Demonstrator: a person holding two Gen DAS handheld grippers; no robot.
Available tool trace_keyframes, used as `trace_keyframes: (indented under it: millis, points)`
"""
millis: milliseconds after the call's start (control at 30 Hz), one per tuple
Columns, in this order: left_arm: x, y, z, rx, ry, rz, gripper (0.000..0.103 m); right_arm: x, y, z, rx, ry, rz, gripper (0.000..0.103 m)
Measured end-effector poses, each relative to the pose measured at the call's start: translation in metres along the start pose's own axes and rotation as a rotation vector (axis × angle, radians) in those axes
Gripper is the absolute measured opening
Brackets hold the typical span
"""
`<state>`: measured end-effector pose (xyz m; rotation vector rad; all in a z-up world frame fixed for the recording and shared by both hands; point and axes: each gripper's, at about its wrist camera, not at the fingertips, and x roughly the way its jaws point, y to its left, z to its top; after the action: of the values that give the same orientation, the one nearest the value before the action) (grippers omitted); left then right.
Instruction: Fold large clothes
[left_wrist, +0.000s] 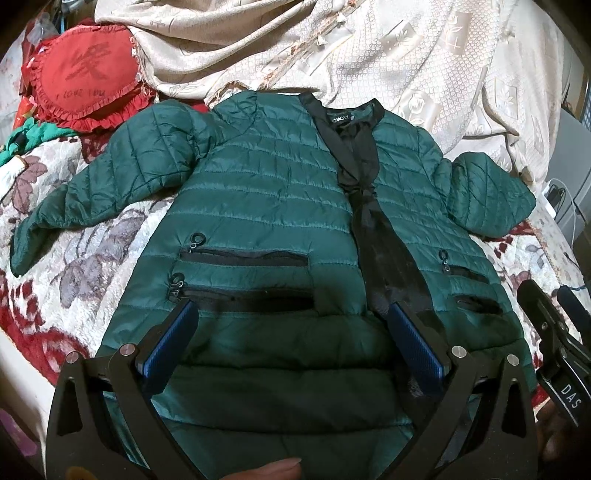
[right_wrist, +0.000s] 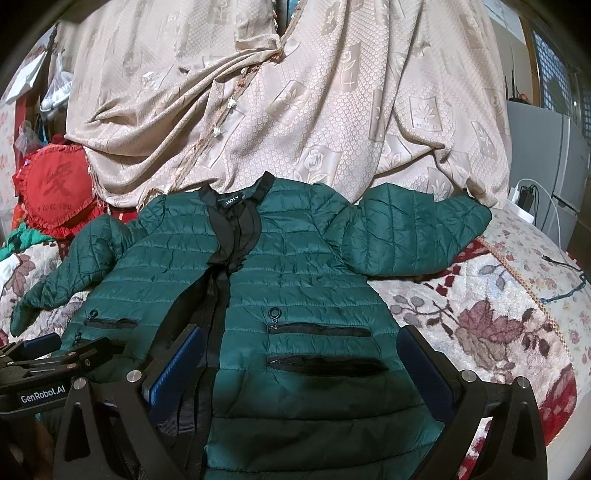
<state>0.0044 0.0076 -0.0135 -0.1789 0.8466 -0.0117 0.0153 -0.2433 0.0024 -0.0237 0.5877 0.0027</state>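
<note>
Left wrist view: both tongs, left gripper (left_wrist: 291, 332) and right gripper (right_wrist: 301, 360), gape empty above the jacket (left_wrist: 266, 192) hem; slippery quilting ahead may slide.

Bare floral bedspread (right_wrist: 491, 325) beside jacket (right_wrist: 295, 280); draped curtain (right_wrist: 295, 110) and red cushion (left_wrist: 83, 81) behind.

Both wrist views low over the hem, facing the collar — close, side by side, sharing the green jacket (left_wrist: 266, 206) (right_wrist: 295, 266).
</note>
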Motion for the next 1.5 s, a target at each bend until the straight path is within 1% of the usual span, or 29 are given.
trace_keyframes:
  millis: [200, 233, 500, 600, 967, 1233, 1500]
  points:
    - [0.000, 0.000, -0.004, -0.002, 0.010, -0.006, 0.103, 0.001, 0.000, 0.000, 0.000, 0.003, 0.004, 0.103]
    - [0.004, -0.001, 0.002, -0.002, 0.016, -0.006, 0.103, 0.000, 0.001, 0.000, 0.000, 0.004, 0.004, 0.103]
    - [0.009, 0.000, 0.002, -0.017, 0.039, -0.016, 0.103, 0.001, -0.002, -0.001, 0.013, 0.004, 0.010, 0.103]
    - [0.004, 0.000, 0.001, -0.010, 0.023, -0.015, 0.103, 0.002, -0.002, -0.001, 0.010, 0.004, 0.006, 0.103]
    - [0.005, 0.002, 0.003, -0.025, 0.026, -0.023, 0.103, 0.001, -0.002, 0.000, 0.010, 0.004, 0.008, 0.103]
    - [0.005, 0.007, 0.002, -0.049, 0.029, -0.045, 0.103, 0.002, -0.001, 0.000, 0.003, 0.006, 0.002, 0.103]
    - [0.006, 0.012, 0.001, -0.076, 0.038, -0.075, 0.103, 0.002, 0.003, 0.000, -0.025, 0.010, -0.024, 0.103]
